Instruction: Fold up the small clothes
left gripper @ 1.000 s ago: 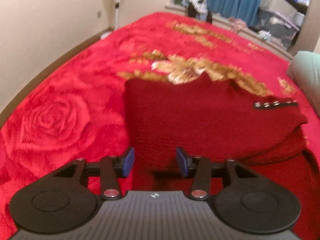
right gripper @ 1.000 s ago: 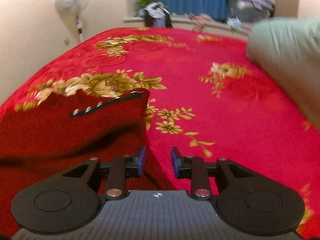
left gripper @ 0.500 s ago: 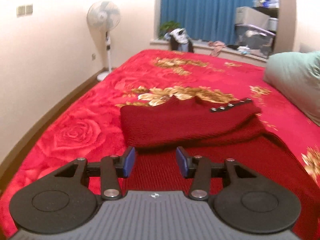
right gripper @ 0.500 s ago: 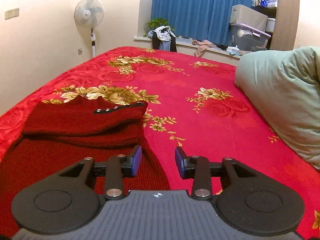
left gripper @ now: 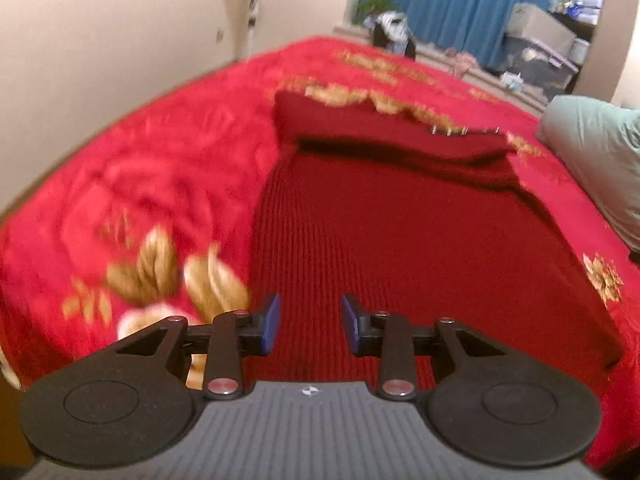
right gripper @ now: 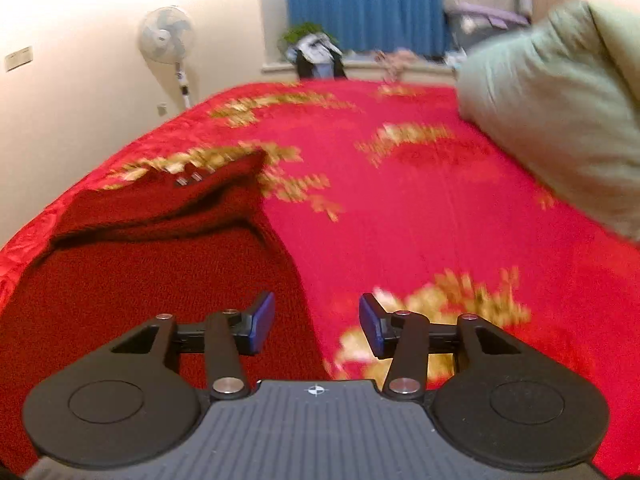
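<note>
Both tilted down over the sweater (left gripper: 420, 240) — left gripper (left gripper: 309, 324) closing, empty; right gripper (right gripper: 316, 322) opening, released, straddling its edge.

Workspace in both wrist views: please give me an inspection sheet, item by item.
Surface: red floral blanket covers the bed.
Job's things: dark red knitted garment, far part folded over the near part, small studs by the fold.
Clutter: green pillow at the right edge.
Grippers: left gripper jaws closing, nothing between them; right gripper jaws opening, nothing between them.
Cables: nothing seen.
Surroundings: standing fan, blue curtain, storage boxes.
</note>
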A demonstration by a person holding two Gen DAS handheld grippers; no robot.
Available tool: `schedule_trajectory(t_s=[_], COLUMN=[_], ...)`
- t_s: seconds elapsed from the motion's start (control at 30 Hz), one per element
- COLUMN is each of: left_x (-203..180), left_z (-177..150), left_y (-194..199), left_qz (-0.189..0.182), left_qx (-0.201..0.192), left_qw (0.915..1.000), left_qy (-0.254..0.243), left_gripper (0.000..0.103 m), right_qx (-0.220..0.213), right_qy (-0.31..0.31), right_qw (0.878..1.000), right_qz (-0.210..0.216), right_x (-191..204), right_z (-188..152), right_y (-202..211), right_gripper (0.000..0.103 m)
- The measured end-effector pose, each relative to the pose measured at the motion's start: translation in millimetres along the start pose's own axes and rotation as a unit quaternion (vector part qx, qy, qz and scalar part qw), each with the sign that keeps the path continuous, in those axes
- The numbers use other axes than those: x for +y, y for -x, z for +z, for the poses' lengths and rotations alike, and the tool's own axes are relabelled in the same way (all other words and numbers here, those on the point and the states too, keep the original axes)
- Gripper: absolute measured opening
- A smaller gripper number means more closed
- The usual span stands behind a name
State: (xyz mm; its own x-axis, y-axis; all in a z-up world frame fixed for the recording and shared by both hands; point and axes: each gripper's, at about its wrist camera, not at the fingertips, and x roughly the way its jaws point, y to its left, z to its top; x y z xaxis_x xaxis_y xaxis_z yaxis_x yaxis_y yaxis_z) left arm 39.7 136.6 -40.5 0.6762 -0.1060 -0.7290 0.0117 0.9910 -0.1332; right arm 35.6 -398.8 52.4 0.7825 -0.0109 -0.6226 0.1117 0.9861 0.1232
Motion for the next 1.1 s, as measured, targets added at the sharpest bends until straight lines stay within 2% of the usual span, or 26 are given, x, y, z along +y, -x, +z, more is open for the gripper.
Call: schedule_trajectory(t_s=[0.1, 0.17, 0.27, 0.37, 0.6, 0.67, 0.77, 0.97, 1.1], left_x=[5.5, 14.6, 27.5, 29.6, 43.1, 38.2, 30.6, 33.1, 24.3], left_z=[-5.0, -7.6, -10.0, -12.2, -13.9, -14.3, -15.3, -15.2, -21.9], left_y=[-13.6, -20.8, -30.7, -36.1, -36.0, -37.6, -38.3, -33.2, -36.8], left_qz=[0.016, 0.028, 0.039, 0.054, 0.051, 0.047, 0.047, 0.021, 0.026], left_qx=[0.037, 0.055, 0.086, 0.102, 0.114, 0.118, 0.114, 0.101, 0.123], left_qw=[0.9992, 0.9978, 0.9934, 0.9911, 0.9865, 0.9876, 0.9898, 0.9906, 0.9900], left_qy=[0.003, 0.025, 0.065, 0.067, 0.106, 0.093, 0.071, 0.089, 0.064], left_gripper=[0.038, 0.039, 0.040, 0.040, 0.040, 0.040, 0.040, 0.038, 0.039], right_qx=[0.063, 0.072, 0.109, 0.144, 0.155, 0.159, 0.164, 0.168, 0.171], right_qy=[-0.043, -0.060, -0.062, -0.054, -0.039, -0.033, -0.025, -0.029, -0.018], right_qw=[0.997, 0.996, 0.992, 0.988, 0.987, 0.986, 0.985, 0.983, 0.983], right_qz=[0.000, 0.009, 0.012, 0.019, 0.025, 0.031, 0.053, 0.064, 0.064], right_x=[-25.6, -34.4, -38.1, -33.6, -24.6, -22.3, -16.4, -15.3, -12.8], right_z=[-12.6, -15.7, -26.4, -39.3, -42.6, -44.9, -45.3, -43.1, -45.9], right_y=[-22.5, -29.5, -43.0, -52.0, -54.1, -55.5, -56.1, -54.7, -54.6], right_gripper=[0.049, 0.049, 0.049, 0.049, 0.052, 0.058, 0.059, 0.059, 0.059])
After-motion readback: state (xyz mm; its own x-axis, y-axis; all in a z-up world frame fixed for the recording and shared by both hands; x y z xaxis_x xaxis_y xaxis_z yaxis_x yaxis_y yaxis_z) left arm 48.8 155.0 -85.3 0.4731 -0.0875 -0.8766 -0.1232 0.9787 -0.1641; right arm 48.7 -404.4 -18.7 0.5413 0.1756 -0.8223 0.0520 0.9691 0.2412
